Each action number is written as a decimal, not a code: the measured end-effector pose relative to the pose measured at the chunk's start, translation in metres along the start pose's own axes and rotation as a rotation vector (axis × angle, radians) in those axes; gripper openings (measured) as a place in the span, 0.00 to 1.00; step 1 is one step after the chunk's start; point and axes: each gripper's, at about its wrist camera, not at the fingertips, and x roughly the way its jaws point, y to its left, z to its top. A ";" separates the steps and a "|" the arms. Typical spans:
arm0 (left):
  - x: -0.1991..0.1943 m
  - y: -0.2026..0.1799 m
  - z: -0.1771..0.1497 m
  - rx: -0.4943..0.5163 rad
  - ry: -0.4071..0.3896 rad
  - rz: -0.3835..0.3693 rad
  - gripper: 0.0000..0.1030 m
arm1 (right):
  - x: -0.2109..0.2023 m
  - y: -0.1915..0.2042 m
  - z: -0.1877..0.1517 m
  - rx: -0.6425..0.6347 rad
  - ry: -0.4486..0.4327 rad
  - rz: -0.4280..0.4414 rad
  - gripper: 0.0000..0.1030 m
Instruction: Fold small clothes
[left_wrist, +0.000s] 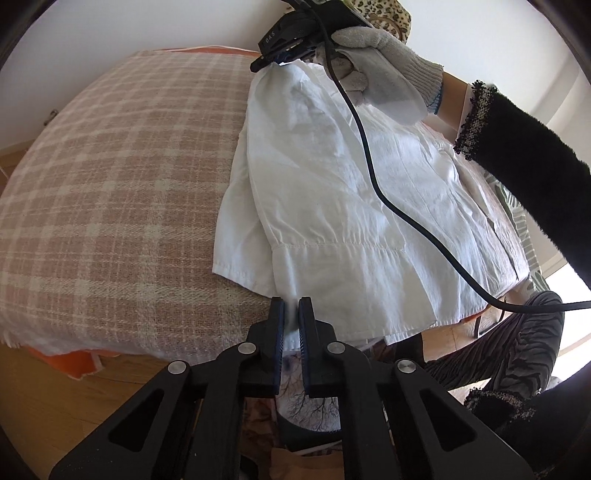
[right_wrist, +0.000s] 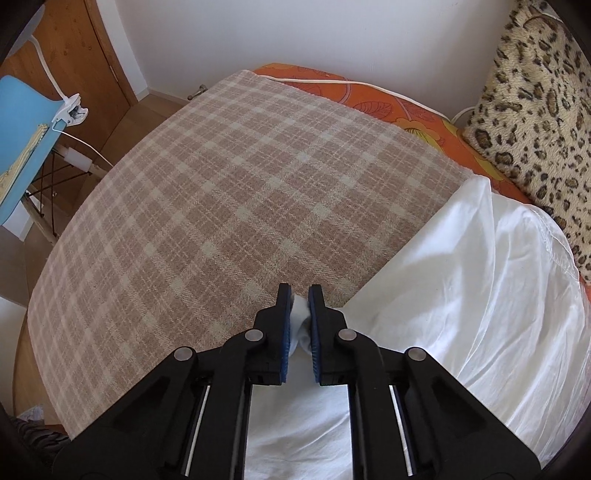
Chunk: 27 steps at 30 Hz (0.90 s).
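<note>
1. The white garment (left_wrist: 332, 206) lies on the plaid blanket (left_wrist: 110, 192) that covers the bed, along the blanket's right-hand side as the left wrist view shows it; the rest of the blanket is bare.
2. Long axis: the garment runs from the blanket's near edge, where its hem hangs a little over, toward the far edge by the wall.
3. Left gripper (left_wrist: 291, 314): its fingers are closed on the hem at the near edge of the blanket, a thin strip of white cloth pinched between the blue pads.
4. Right gripper (left_wrist: 271, 62), held by a gloved hand (left_wrist: 384, 70): its fingers are closed on the far corner of the garment, which is lifted off the blanket. The right wrist view shows a wad of white cloth (right_wrist: 300, 325) squeezed between the pads.
5. Governing relation: both grips sit on the garment's left edge, at opposite ends of the long axis, so the edge hangs stretched between them; the body of the garment lies to the right of both pairs of fingers. A fold across the width would likely carry this edge rightward.
6. Appearance: thin, creased white woven fabric with a stitched hem band, partly doubled over itself. A black cable (left_wrist: 373, 173) trails across it.
</note>
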 end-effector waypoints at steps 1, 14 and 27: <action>-0.003 0.001 0.001 -0.001 -0.013 0.003 0.02 | -0.001 0.000 0.002 0.004 -0.003 0.001 0.08; -0.006 0.020 0.011 0.004 -0.037 0.206 0.04 | 0.018 -0.010 0.017 0.086 0.013 -0.048 0.07; -0.025 0.010 0.024 0.038 -0.124 0.149 0.10 | -0.101 -0.081 -0.076 0.269 -0.040 0.113 0.53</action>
